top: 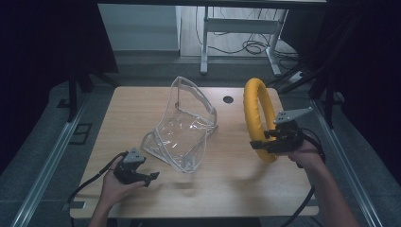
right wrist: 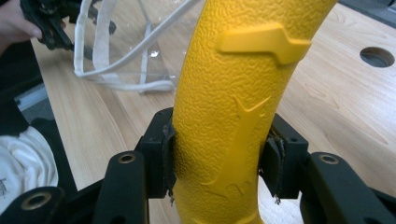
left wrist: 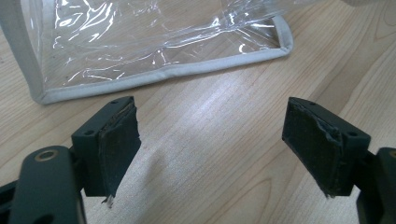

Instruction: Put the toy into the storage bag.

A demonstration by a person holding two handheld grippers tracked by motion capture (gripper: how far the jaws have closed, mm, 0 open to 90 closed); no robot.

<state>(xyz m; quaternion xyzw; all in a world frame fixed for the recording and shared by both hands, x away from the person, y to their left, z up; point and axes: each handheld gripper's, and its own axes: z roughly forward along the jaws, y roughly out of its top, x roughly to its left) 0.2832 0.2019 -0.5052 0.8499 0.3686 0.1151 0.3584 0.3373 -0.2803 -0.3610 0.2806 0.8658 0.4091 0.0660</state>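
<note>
Gleaming wooden table (top: 227,170), dim room

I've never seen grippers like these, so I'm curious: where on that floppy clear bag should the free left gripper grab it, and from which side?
Probably the grey piped edge along the near bottom of the clear bag. It looks firmer than the slick, crinkled film. The left gripper is open and already faces that edge, so coming in low over the table from the person's side seems simplest.

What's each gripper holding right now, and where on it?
The right gripper clamps the yellow ring across its tube, near its lower end. The left gripper is open, holding nothing.
</note>
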